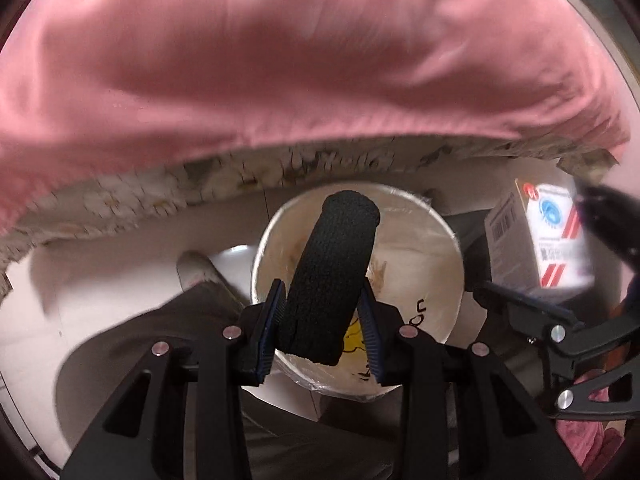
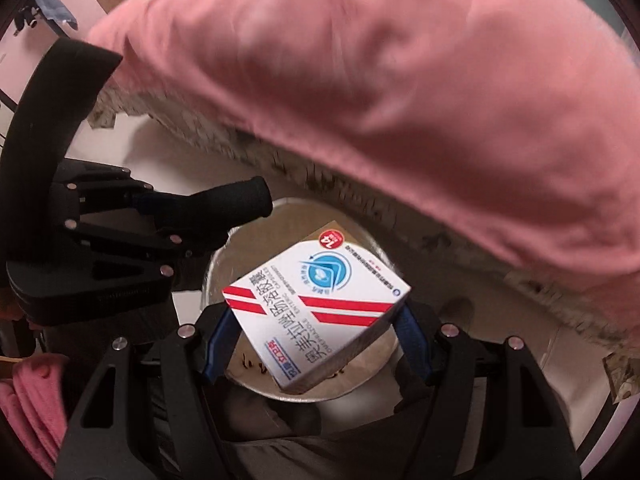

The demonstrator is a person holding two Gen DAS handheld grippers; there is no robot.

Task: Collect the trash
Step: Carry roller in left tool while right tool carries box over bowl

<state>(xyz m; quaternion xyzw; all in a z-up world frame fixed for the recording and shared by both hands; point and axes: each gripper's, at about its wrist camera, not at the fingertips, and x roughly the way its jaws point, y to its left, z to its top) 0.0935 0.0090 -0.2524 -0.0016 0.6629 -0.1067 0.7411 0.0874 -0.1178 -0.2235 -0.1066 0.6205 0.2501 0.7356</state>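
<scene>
Pink bedding (image 1: 280, 60) fills the far half of both my views, patterned mattress edge (image 1: 240, 172) under it. Below both grippers sits a round white bin (image 1: 420, 248) w/ plastic liner, on pale floor (image 1: 100, 280). My left gripper (image 1: 326, 316) points down over the bin, jaws clamped on a black fabric roll (image 1: 332, 272), which sticks up past the pads. My right gripper (image 2: 316, 344) is just right of it, also over the bin, jaws closed on a white medicine box (image 2: 316, 308) w/ red stripes, held tilted by its corners.
</scene>
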